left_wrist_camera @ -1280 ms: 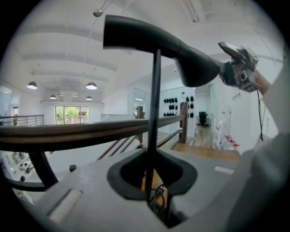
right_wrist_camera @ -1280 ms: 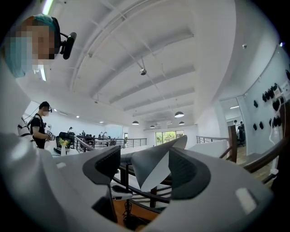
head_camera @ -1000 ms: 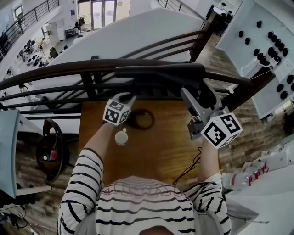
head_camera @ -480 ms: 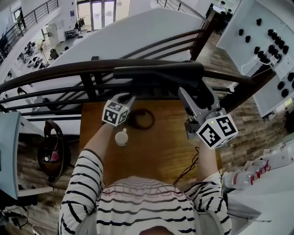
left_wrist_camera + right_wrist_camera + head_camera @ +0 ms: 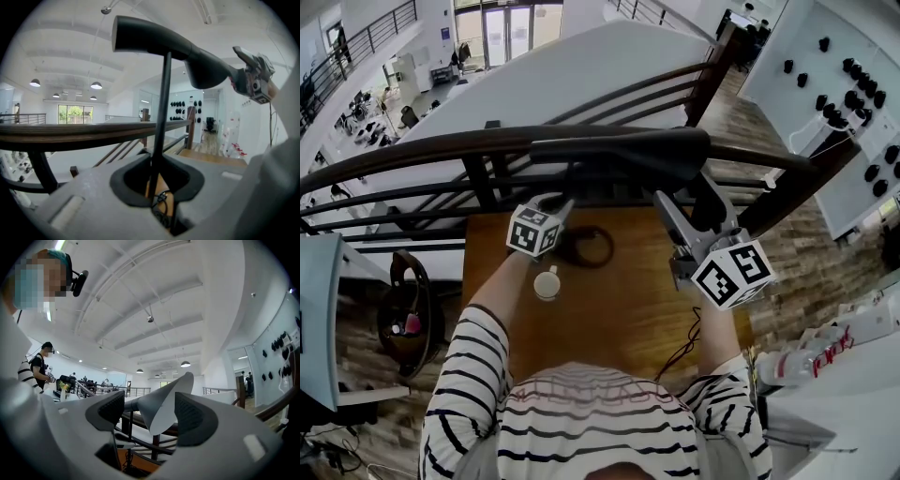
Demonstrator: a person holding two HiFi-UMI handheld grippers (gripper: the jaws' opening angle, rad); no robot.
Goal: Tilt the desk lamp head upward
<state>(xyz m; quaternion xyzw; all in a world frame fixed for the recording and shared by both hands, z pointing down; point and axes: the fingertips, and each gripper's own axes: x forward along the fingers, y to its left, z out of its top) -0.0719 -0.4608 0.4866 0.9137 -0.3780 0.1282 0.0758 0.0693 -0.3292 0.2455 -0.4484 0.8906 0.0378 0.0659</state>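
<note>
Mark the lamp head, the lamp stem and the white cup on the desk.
lamp head [image 5: 159,41]: left gripper view, middle of the dark shade.
lamp stem [image 5: 161,117]: left gripper view, midway up the thin rod.
white cup [image 5: 547,281]: head view, its round top.

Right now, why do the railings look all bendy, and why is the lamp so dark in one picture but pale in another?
Head view: the wide lens bows the dark wooden railing. Left gripper view: the dark cone-shaped lamp head is a silhouette against the bright ceiling, with black corners round the picture. Right gripper view: that lamp head looks pale grey, lit from this side.
</note>
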